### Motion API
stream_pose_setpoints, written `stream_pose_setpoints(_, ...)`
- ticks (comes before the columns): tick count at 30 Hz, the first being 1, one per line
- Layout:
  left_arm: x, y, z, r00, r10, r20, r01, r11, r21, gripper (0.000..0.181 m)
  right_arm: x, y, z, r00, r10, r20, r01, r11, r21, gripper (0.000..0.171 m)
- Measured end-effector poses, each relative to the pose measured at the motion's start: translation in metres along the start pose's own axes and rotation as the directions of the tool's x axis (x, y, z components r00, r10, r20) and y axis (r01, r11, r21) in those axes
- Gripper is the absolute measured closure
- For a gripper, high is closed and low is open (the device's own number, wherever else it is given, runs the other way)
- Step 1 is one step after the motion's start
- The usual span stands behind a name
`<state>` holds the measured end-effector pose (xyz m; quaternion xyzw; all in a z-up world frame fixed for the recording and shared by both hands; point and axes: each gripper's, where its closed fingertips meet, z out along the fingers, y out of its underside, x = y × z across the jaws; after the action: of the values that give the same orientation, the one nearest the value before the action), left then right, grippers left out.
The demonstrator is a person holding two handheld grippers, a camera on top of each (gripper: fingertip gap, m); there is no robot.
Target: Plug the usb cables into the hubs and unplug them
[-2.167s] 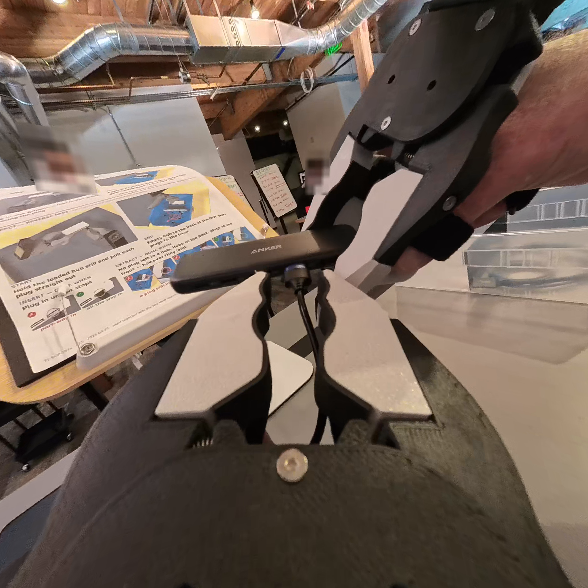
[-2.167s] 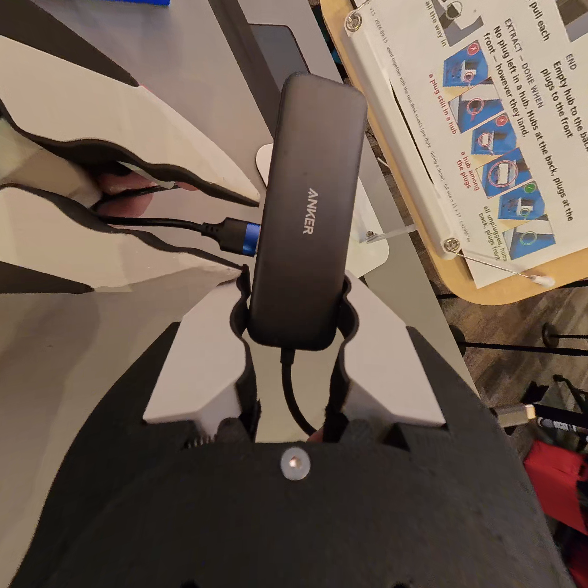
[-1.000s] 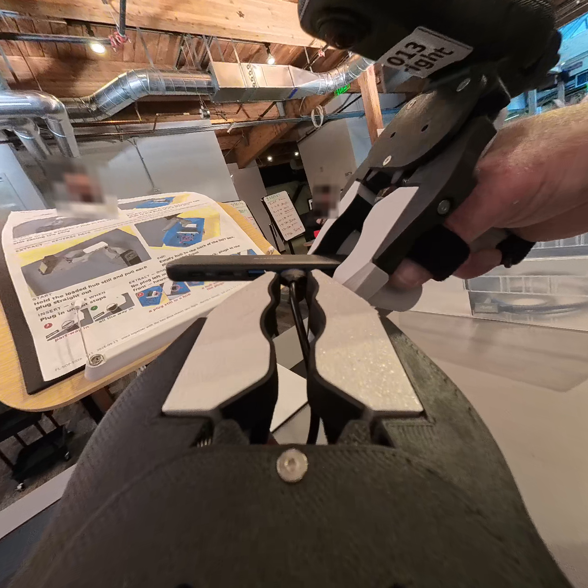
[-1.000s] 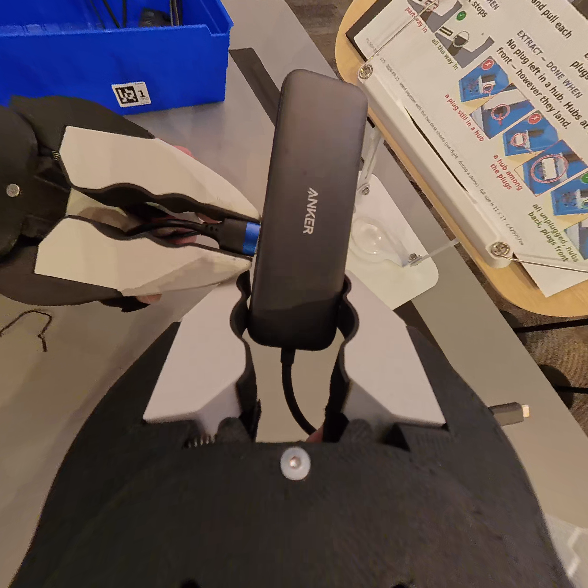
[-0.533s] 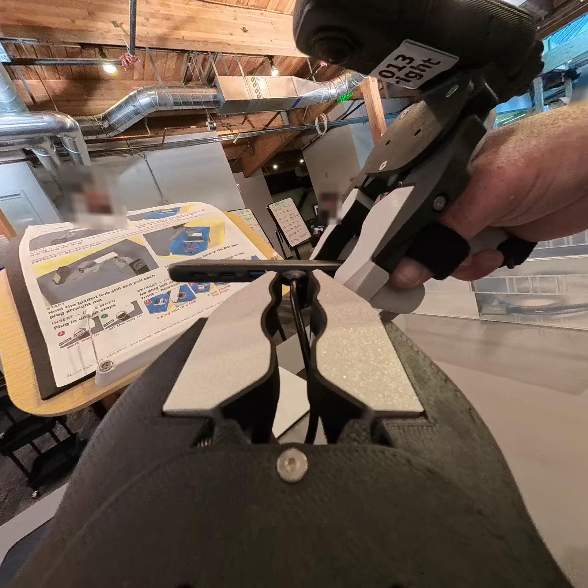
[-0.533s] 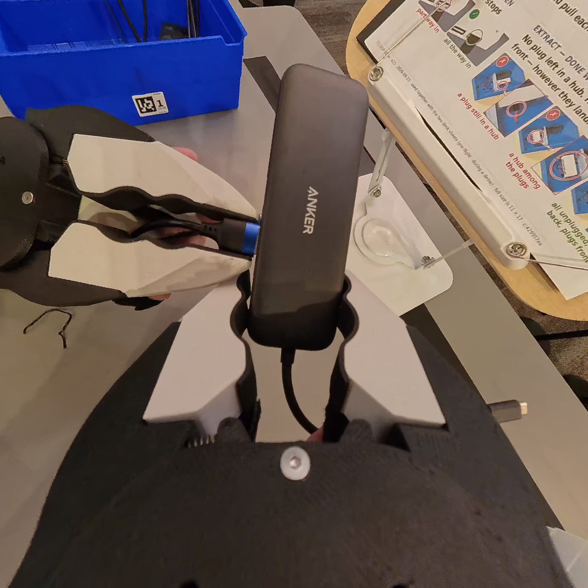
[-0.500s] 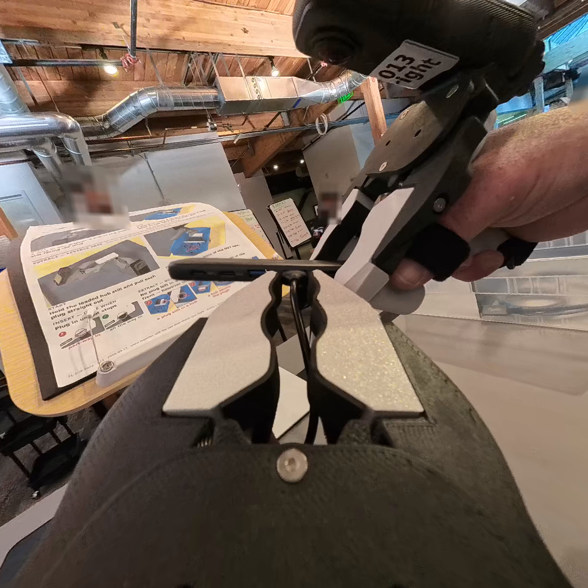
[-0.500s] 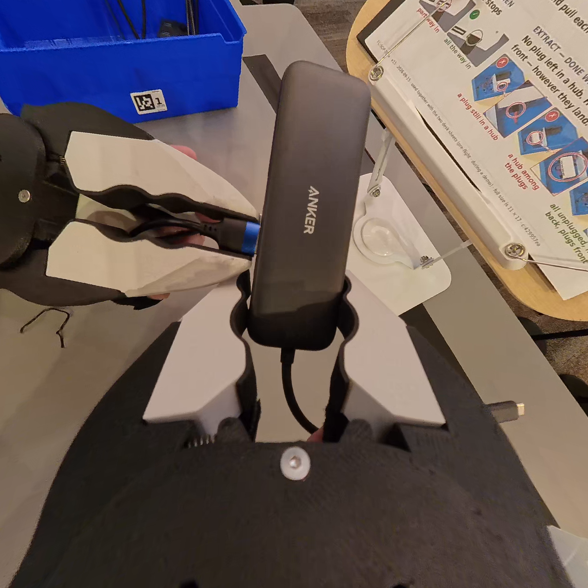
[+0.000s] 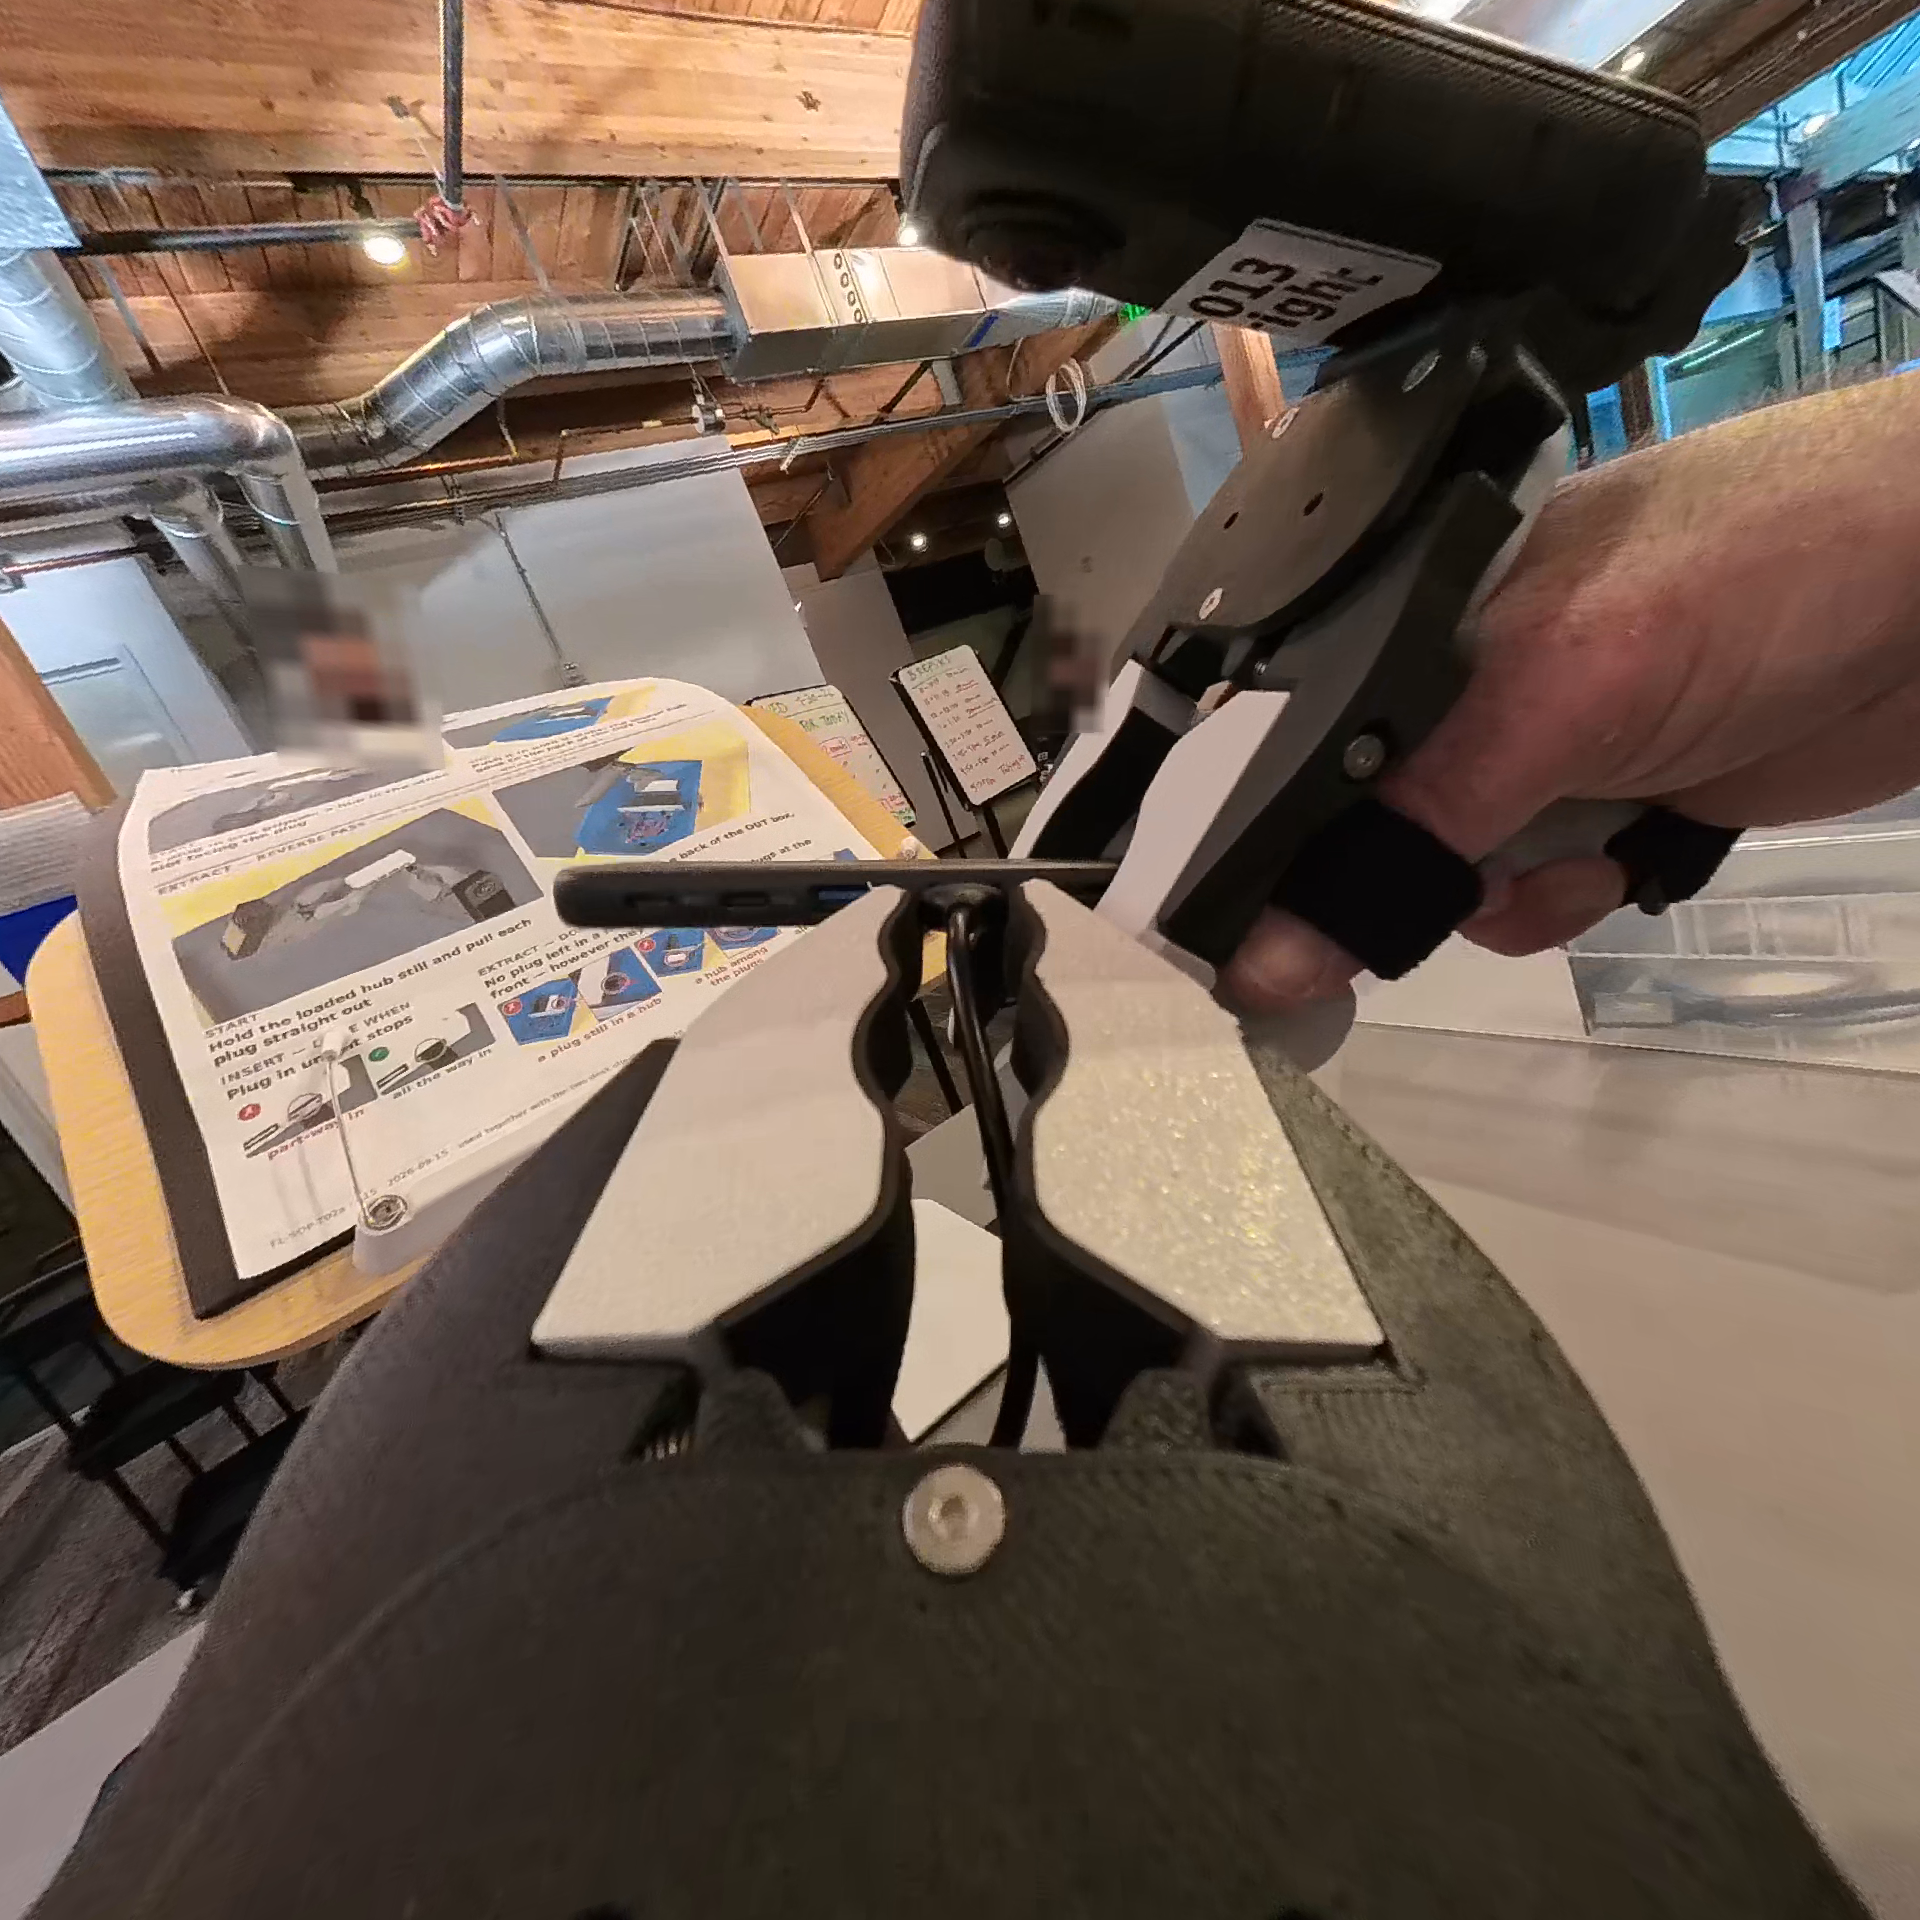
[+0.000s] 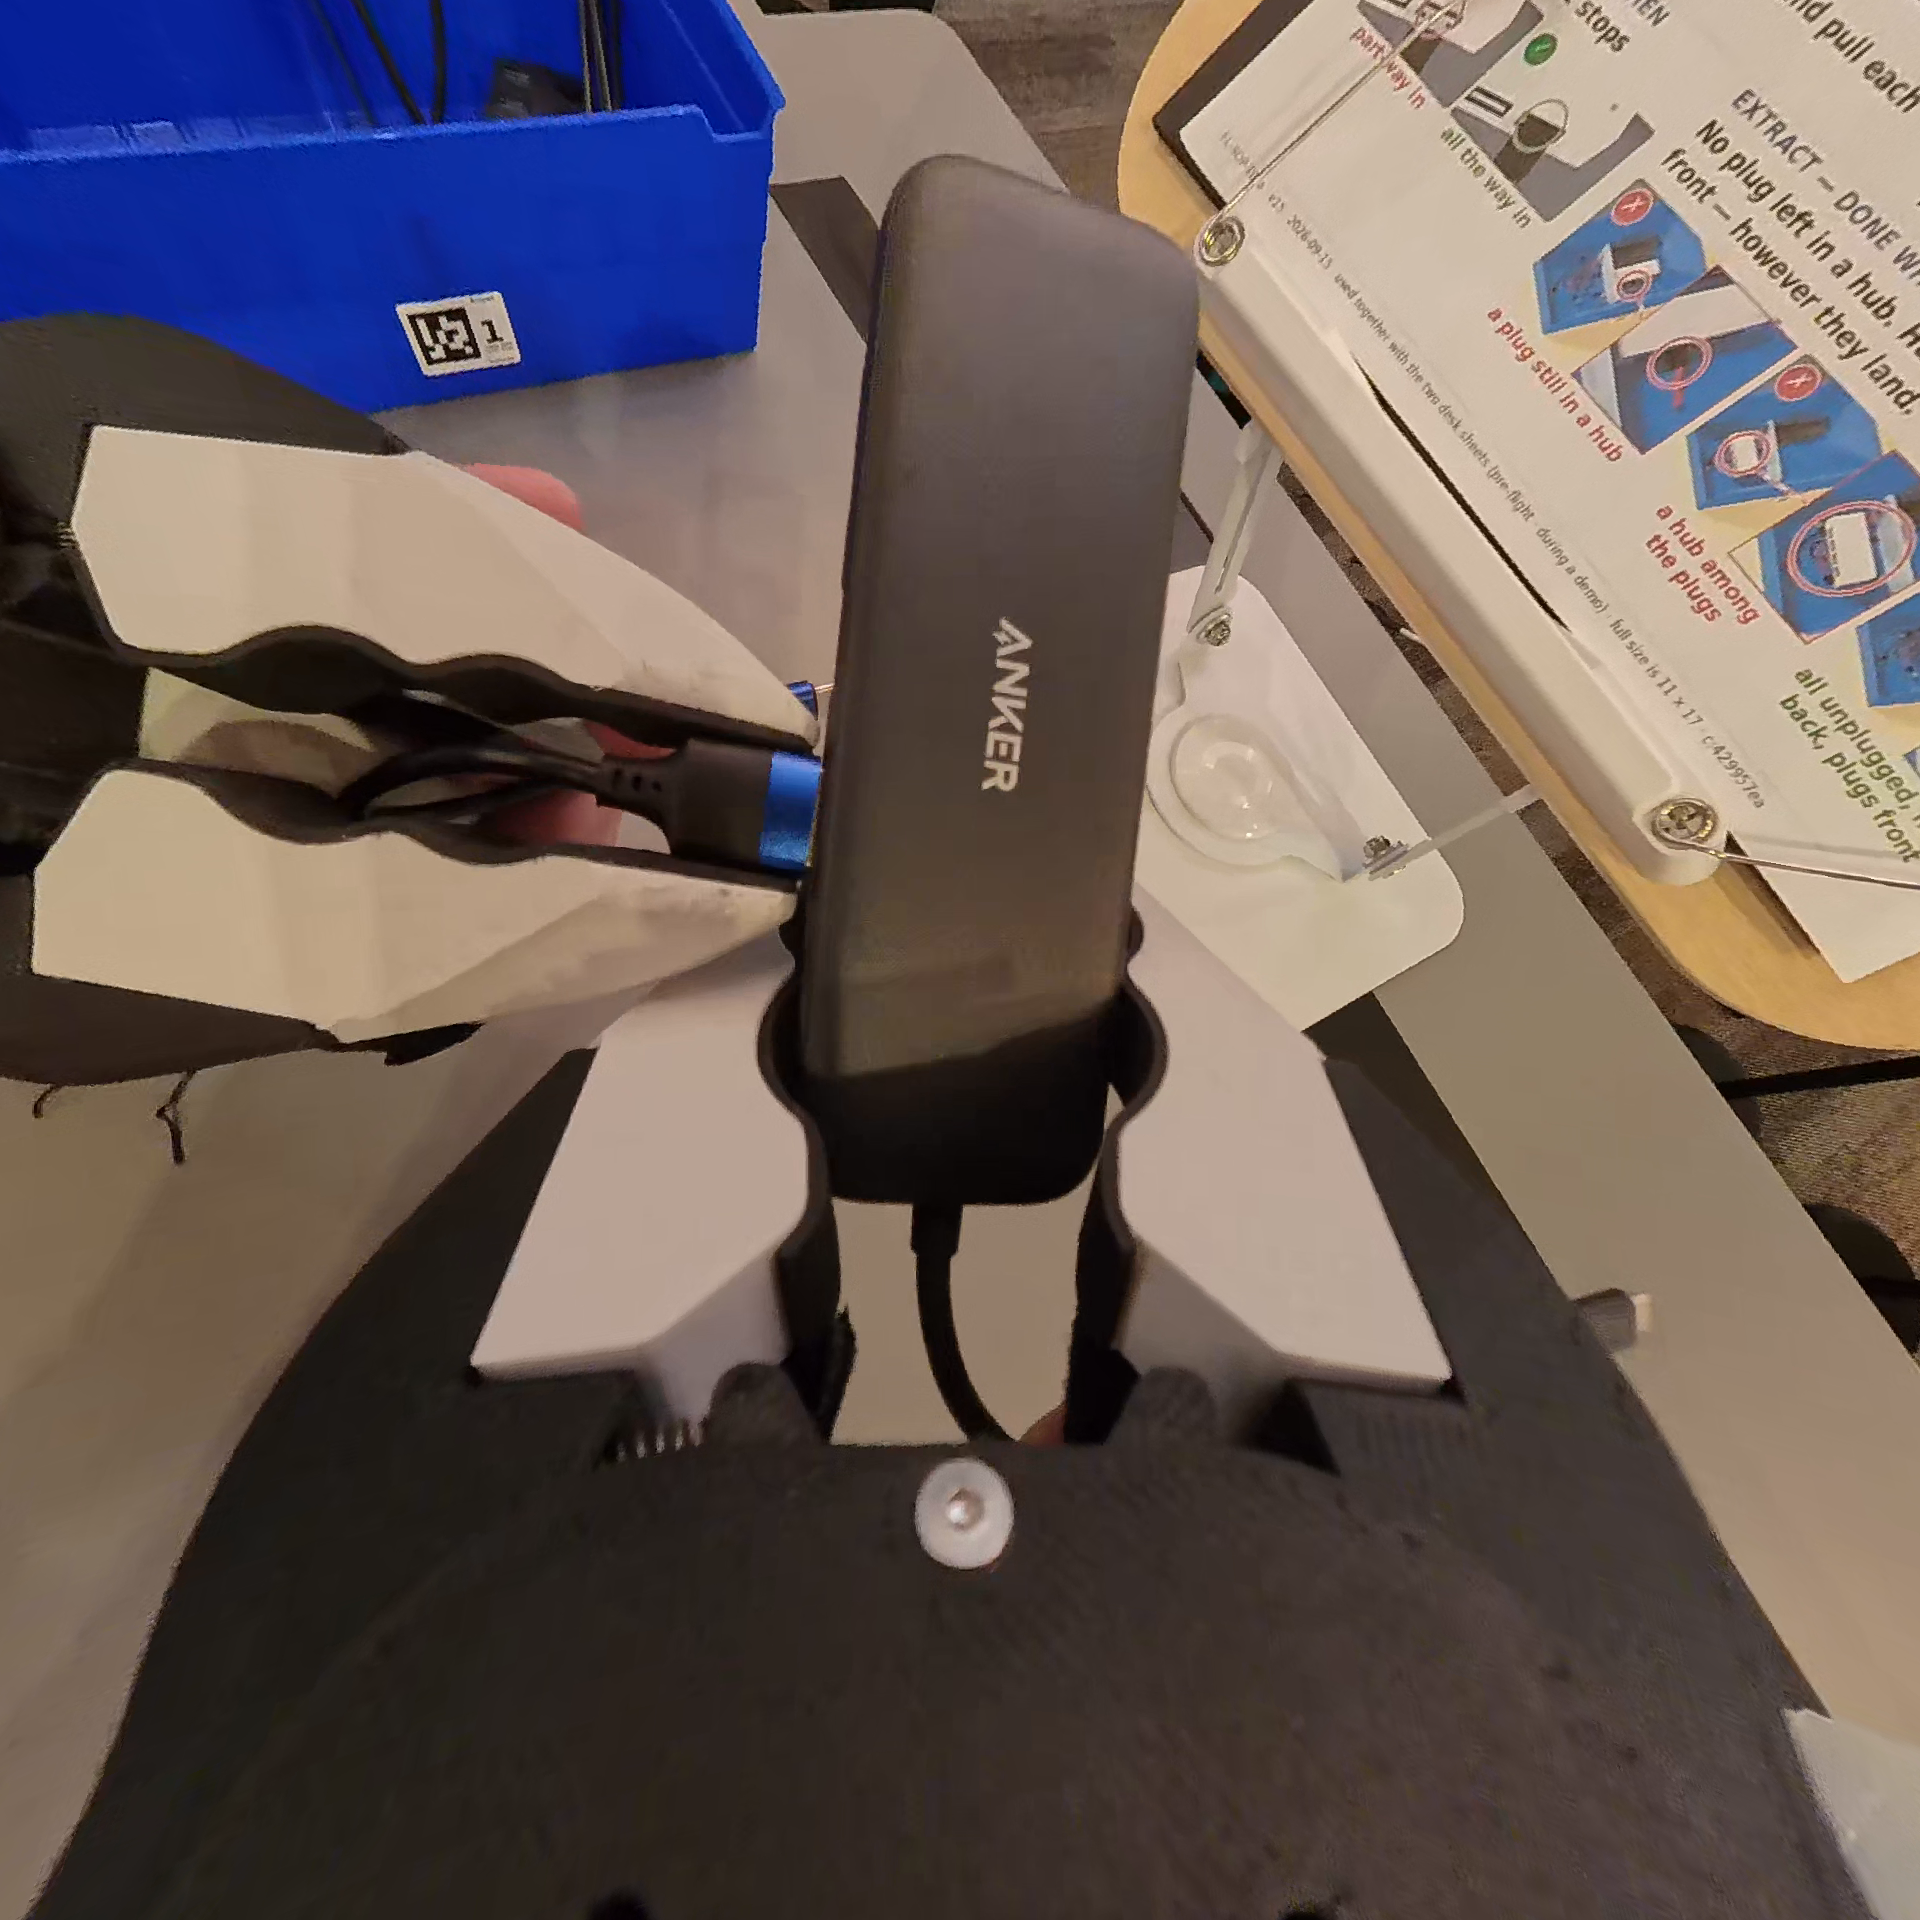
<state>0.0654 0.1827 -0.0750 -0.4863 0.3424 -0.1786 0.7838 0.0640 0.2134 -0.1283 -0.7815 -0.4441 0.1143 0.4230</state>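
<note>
A black USB hub (image 10: 997, 520) is held at its near end by my right gripper (image 10: 956, 1039), which is shut on it. The hub's own cable (image 10: 940, 1340) hangs back between the fingers. My left gripper (image 10: 795, 810) comes in from the left, shut on a black plug with a blue collar (image 10: 774, 805) that sits against the hub's left side. In the left wrist view the hub (image 9: 707, 896) shows edge-on. My left gripper (image 9: 956, 914) pinches the plug under it, and its cable (image 9: 977, 1029) runs back. The right gripper (image 9: 1081, 883) and a hand are at the upper right.
A blue bin (image 10: 312, 208) with cables stands at the back left on the grey table (image 10: 208, 1299). An instruction sheet on a white stand (image 10: 1455, 571) rests on a round wooden table (image 10: 1766, 997). A clear box (image 9: 1766, 966) is on the right. A loose connector (image 10: 1610, 1314) lies at the right.
Both grippers have shifted together with the hub and plug. The hub now leans slightly to the right. The plug stays against the hub's side.
</note>
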Motion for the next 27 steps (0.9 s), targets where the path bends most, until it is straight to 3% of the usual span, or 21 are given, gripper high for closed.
stream_pose_setpoints(11,0.004,0.003,0.003,0.998,0.066,0.015,-0.065,0.996,-0.060,0.161,-0.010,0.014,0.006,0.981,0.085,0.176,-0.077,0.996,-0.050,0.123)
stream_pose_setpoints(21,0.006,0.007,0.004,0.999,0.048,0.008,-0.047,0.992,-0.114,0.166,-0.009,0.015,0.007,0.975,0.085,0.205,-0.077,0.996,-0.046,0.123)
stream_pose_setpoints(27,0.005,0.012,0.005,1.000,0.029,0.006,-0.027,0.987,-0.156,0.164,-0.001,0.017,0.010,0.991,0.045,0.129,-0.037,0.998,-0.059,0.123)
